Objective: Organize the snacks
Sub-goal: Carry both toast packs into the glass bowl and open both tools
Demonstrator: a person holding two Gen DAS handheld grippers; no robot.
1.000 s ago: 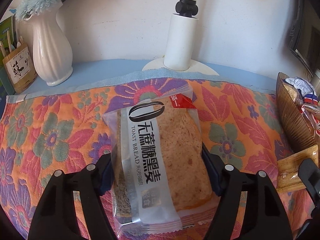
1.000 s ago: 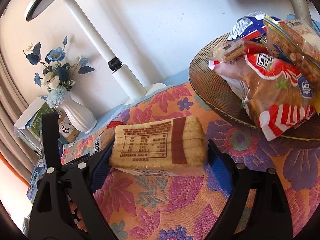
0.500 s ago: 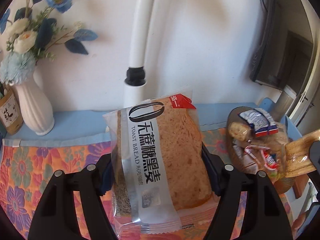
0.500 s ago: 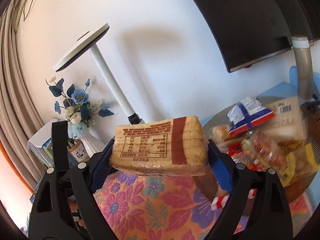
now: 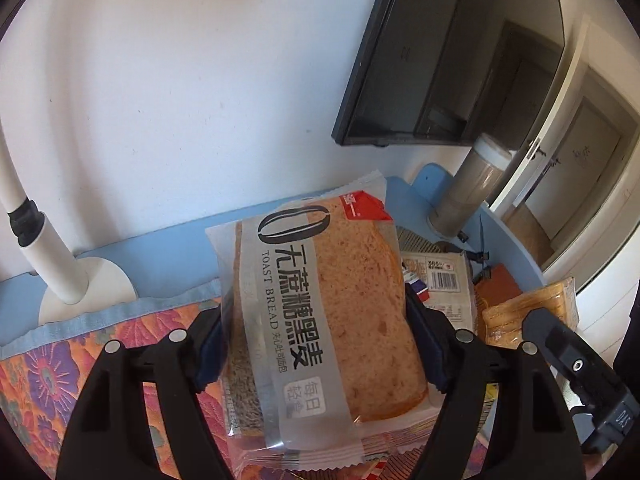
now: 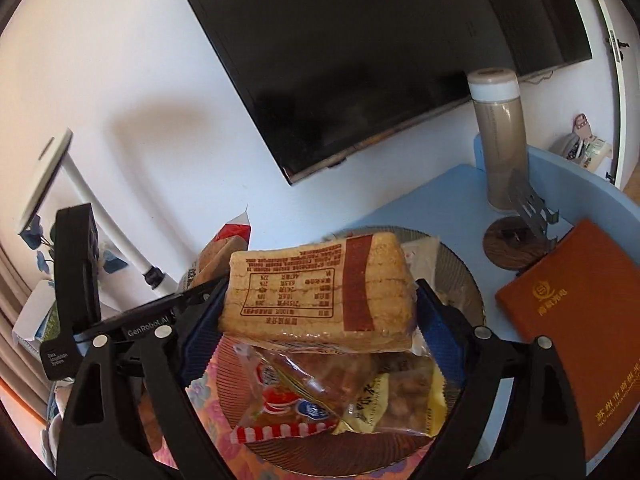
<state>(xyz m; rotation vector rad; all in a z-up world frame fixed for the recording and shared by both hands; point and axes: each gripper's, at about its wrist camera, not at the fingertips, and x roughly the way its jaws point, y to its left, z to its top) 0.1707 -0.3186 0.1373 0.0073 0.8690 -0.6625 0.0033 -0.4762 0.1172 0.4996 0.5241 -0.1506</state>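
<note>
left claw jaws just opening, toast bread pack between; right claw pinching biscuit pack above plate rim

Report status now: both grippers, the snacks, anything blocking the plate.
Left gripper around toast bread pack, jaws just opening. Right gripper holds cake pack above plate. Plate already piled with snacks.

Black plastic left gripper and right gripper: forked arms, silver round screws at pivots, ribbed blue pads inside. White lettering "GenRobot.AI" and "Data Acquisition System" on left gripper's housing, seen from right wrist.
</note>
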